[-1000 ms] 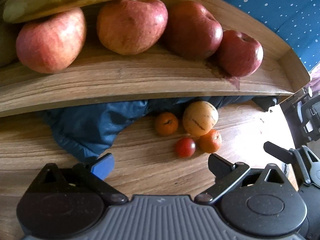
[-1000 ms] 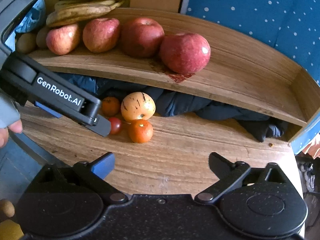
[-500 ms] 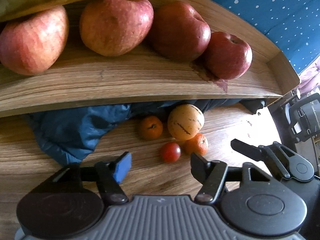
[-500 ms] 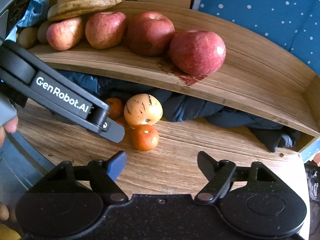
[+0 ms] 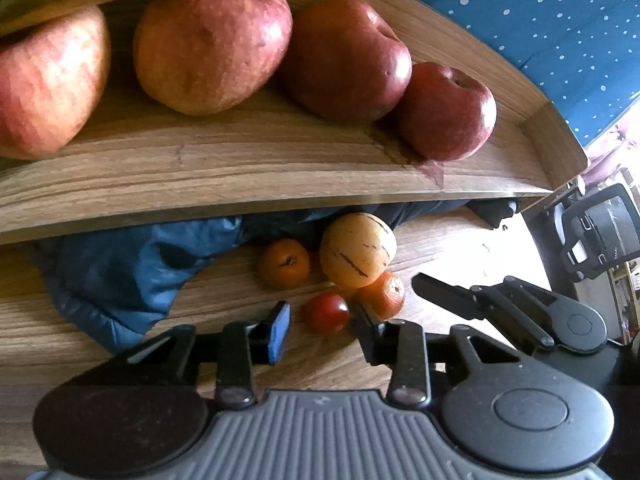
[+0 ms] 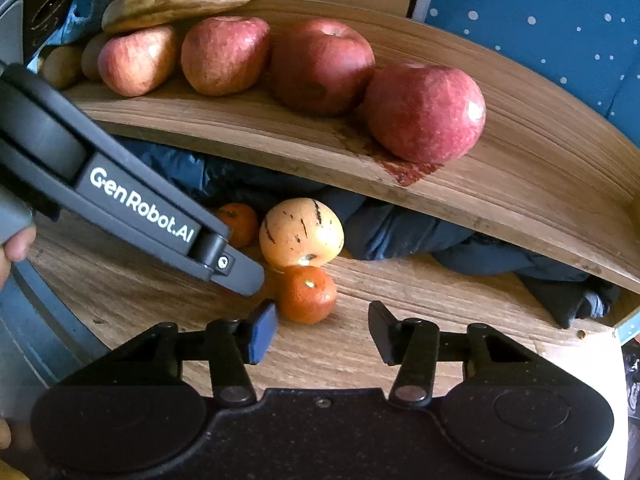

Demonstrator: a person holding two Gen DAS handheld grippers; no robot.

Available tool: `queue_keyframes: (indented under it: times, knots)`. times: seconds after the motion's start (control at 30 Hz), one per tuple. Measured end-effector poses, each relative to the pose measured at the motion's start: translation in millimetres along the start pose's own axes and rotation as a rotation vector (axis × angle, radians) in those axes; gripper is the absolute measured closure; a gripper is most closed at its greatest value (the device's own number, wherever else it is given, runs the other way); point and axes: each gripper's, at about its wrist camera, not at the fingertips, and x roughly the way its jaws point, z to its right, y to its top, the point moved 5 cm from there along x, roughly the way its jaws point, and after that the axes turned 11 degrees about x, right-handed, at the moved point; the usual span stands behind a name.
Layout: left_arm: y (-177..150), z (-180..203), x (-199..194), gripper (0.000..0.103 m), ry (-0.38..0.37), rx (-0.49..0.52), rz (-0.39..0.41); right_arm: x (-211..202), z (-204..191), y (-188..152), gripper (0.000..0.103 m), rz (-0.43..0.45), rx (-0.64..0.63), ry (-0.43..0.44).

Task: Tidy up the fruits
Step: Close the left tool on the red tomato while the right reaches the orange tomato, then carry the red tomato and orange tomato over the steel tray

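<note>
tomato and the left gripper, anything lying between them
Nothing does. In the left wrist view the small red tomato sits on bare wood just ahead of the left gripper, roughly in line with the gap between its closing jaws, pads not yet touching it.

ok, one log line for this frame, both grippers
left gripper: closing round tomato | right gripper: closing near orange, not gripped | apples: on shelf

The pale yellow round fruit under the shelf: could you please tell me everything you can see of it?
The pale yellow fruit is round and smooth, with a few dark streaks on its skin. It sits on the wooden table, just under the front edge of the shelf, with blue cloth behind it. An orange rests against its near side; another orange lies beside it. No gripper touches it.
</note>
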Motion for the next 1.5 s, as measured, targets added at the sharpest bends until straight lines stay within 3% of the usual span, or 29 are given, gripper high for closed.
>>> queue_keyframes:
  times: [0.17, 0.33, 0.67, 0.97, 1.5]
  knots:
    - [2.2, 1.9, 3.8, 0.077, -0.008, 0.017, -0.011, 3.9, -1.2, 1.9, 0.060, 0.001, -0.010, 0.019]
    - [3.8, 1.7, 3.3, 0.078, -0.007, 0.031, -0.017, 7.1, -3.4, 3.2, 0.067, 0.005, -0.014, 0.038]
    - [-4.2, 6.5, -9.1, 0.079, 0.021, 0.032, -0.005, 4.7, 0.3, -0.7, 0.069, -0.005, 0.040, 0.056]
    - [-17.0, 21.6, -41.3, 0.079, 0.049, 0.021, 0.052, -30.8, -2.2, -15.5, 0.069, 0.040, 0.077, 0.066]
    - [-53.8, 28.0, -88.2, 0.079, 0.139, -0.035, 0.114, -97.9, -19.4, -47.6, 0.069, 0.105, 0.036, 0.126]
